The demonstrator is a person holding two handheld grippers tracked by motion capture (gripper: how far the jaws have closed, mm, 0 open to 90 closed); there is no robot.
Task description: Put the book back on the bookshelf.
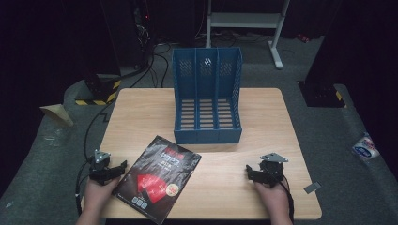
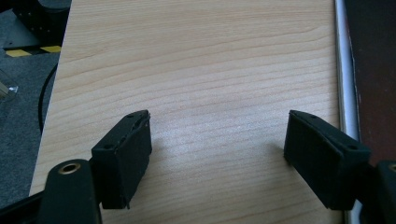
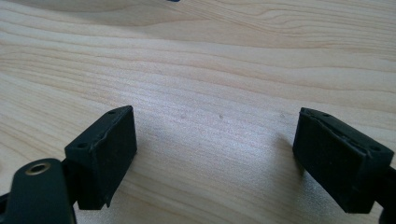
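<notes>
the file rack (image 1: 207,96) stands at the middle of the table (image 1: 263,117), toward its far edge. the magazine (image 1: 158,177) lies in front of it, nearer the front left, between the left gripper (image 1: 123,165) and the right gripper (image 1: 248,169).

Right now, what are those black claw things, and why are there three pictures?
A person sits at a wooden table, holding a pinching tool in each hand: the left gripper and the right gripper. One picture looks down from above. The other two come from small cameras riding on the tools, so you see each one's black jaws up close: left gripper, right gripper. On the table stand a blue file rack and a dark magazine lying flat. Both tools are open and hold nothing.
</notes>
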